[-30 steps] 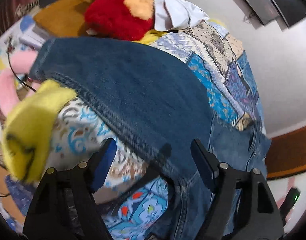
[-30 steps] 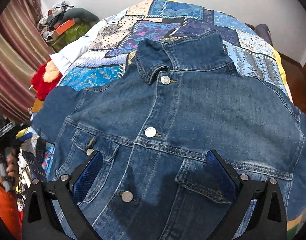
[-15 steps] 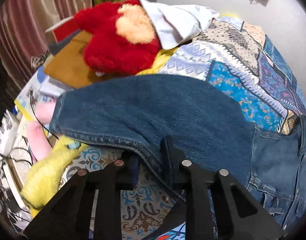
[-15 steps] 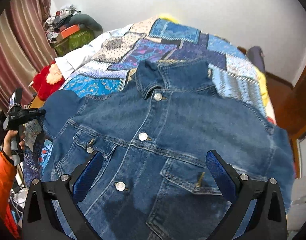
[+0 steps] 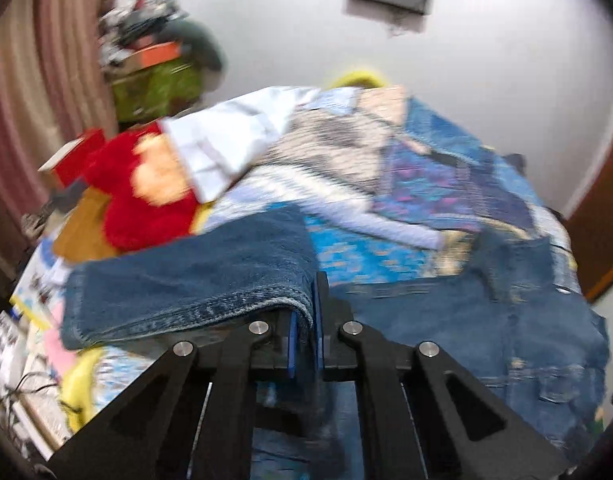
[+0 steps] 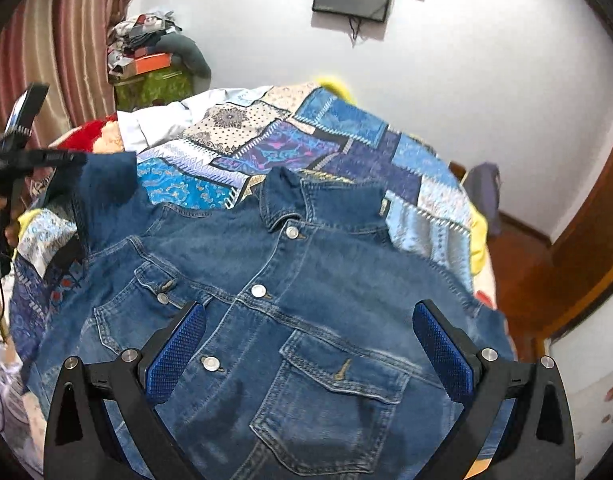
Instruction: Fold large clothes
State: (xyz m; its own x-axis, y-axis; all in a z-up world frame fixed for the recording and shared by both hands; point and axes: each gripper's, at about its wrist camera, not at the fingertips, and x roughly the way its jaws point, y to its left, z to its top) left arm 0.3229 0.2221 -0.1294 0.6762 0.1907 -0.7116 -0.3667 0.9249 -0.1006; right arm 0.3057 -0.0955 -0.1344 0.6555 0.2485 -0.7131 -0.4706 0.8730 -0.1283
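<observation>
Left gripper (image 5: pixel 305 336): we see its blue pads have just been closing and are now clamped on the edge of the dark blue denim sleeve (image 5: pixel 194 280), cloth pinched between them. The sleeve drapes off to 9 o'clock of the jaws, cuff end hanging free. Right gripper (image 6: pixel 310 348): jaws stand wide apart, nothing between the pads, hovering over the chest of the blue denim jacket (image 6: pixel 306 300).

The jacket lies front up and buttoned on the patchwork blue quilt (image 6: pixel 290 144), collar toward 12 o'clock in the right wrist view, held sleeve at 10 o'clock, raised off the bed.

We judge the step as folding the sleeve in across the front. To do it well:
- keep the pinch firm; denim is heavy and stiff, a shallow bite may slip
- carry the sleeve toward 3 o'clock across the chest, low, so the shoulder seam becomes the crease
- use the free right gripper to pin the body near the pocket so the jacket does not drag
- lay the cuff flat, no twist

The red plush toy (image 5: pixel 146 196) sits at 10 o'clock, well apart.
</observation>
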